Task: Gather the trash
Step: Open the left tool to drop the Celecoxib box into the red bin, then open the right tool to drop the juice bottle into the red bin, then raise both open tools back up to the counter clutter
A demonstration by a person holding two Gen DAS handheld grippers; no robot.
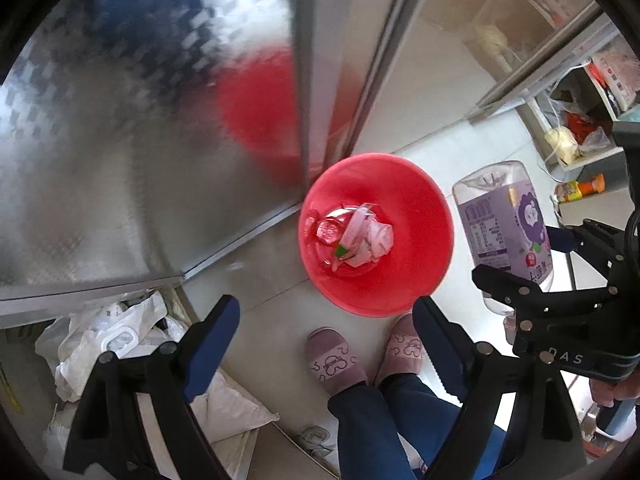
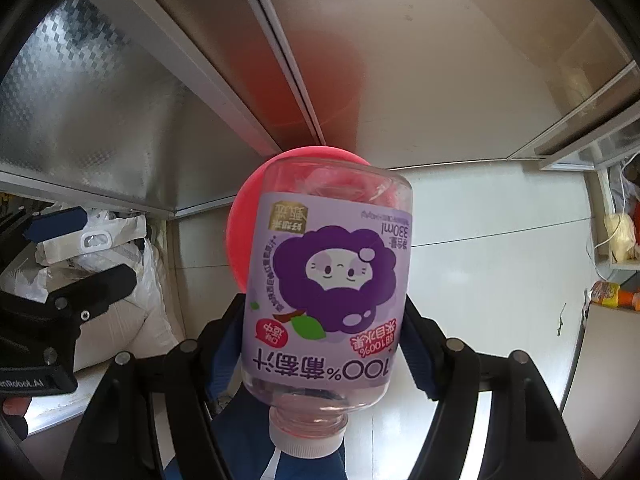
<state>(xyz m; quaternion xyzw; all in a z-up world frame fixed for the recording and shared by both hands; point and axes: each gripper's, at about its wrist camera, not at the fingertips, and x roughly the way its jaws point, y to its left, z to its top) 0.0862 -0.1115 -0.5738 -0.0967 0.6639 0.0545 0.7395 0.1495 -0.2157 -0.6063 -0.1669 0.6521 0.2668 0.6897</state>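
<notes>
Bottle (image 2: 326, 296) of grape juice, empty and clear with a purple label, hangs cap-down, pinched across its body by my right hand-held gripper (image 2: 324, 344). I hold it inverted above the floor, I judge, so it can drop straight into the red bin (image 1: 420, 240), which sits at about eleven o'clock beyond the bottle, against a metal cabinet (image 1: 132, 184). In the left wrist view the bin lies at twelve o'clock from my left hand-held gripper (image 1: 324, 328), whose blue pads are spread wide with nothing between them. Crumpled wrappers (image 1: 356, 236) already lie at the bin's bottom. The person's slippers (image 1: 336, 356) stand just beside the bin, at six o'clock from it.
</notes>
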